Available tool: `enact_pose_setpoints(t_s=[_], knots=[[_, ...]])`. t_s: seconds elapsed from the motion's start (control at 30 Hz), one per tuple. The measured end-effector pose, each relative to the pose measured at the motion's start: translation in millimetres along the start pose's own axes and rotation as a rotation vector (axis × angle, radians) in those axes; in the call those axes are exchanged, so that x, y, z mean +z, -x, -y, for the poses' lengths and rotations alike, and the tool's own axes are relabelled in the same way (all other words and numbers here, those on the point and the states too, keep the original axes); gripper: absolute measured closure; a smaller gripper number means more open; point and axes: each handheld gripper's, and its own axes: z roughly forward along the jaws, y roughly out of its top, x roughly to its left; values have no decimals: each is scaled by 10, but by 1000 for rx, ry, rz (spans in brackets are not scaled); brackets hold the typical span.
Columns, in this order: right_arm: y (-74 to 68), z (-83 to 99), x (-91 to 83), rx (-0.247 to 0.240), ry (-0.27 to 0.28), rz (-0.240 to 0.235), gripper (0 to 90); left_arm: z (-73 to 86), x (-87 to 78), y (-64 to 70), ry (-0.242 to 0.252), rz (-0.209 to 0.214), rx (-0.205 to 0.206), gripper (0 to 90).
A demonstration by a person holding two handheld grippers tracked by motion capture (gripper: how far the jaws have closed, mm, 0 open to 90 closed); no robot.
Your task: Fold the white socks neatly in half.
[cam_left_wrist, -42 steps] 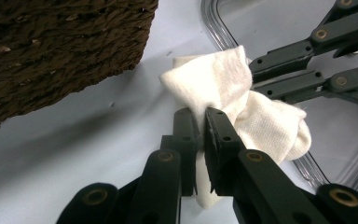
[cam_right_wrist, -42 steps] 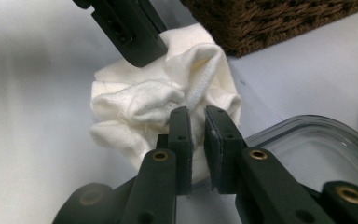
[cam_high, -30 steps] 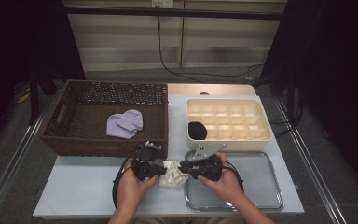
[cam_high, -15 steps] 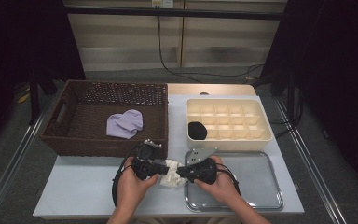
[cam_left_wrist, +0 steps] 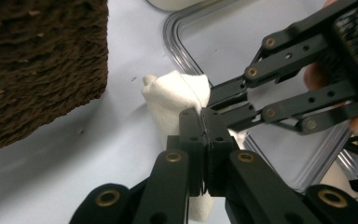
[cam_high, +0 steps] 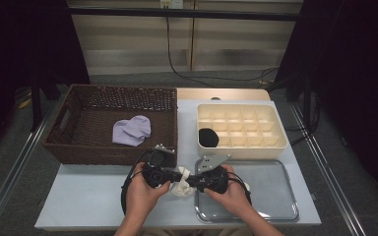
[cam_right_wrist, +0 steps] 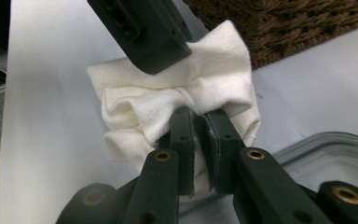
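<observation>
A crumpled white cloth point(cam_high: 181, 187) lies on the table just left of the metal tray, between my two grippers. My left gripper point(cam_high: 175, 175) comes at it from the left and my right gripper point(cam_high: 189, 182) from the right. In the left gripper view the left gripper point(cam_left_wrist: 201, 114) is shut on a fold of the white cloth point(cam_left_wrist: 172, 93), with the right gripper point(cam_left_wrist: 212, 98) pinching the same cloth from the far side. In the right gripper view the right gripper point(cam_right_wrist: 198, 116) is shut on the bunched white cloth point(cam_right_wrist: 135, 109), under the left gripper point(cam_right_wrist: 144, 32).
A brown wicker basket point(cam_high: 78, 142) at the back left holds a lilac cloth point(cam_high: 132, 130). A cream compartment box point(cam_high: 275, 142) at the back right has a black item point(cam_high: 208, 137) in one cell. The metal tray point(cam_high: 270, 196) lies at the front right.
Both hands have shifted slightly toward the front edge, and the right gripper has closed in to the left. Both grippers have kept hold of the cloth.
</observation>
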Motion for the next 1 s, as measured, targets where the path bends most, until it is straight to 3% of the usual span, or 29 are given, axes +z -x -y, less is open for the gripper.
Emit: enact_pose_setpoints(t_s=[0.2, 0.53, 0.73, 1.0], knots=[[-25, -23, 33, -19, -9, 1, 826, -7, 69, 32, 1, 6, -2, 888], [55, 31, -105, -21, -27, 30, 780, -15, 222, 137, -7, -5, 57, 887], [122, 7, -206, -3, -13, 62, 769, -4, 261, 164, -6, -31, 71, 885], [146, -154, -271, -1, 29, 79, 756, 18, 290, 156, 9, -43, 80, 881]])
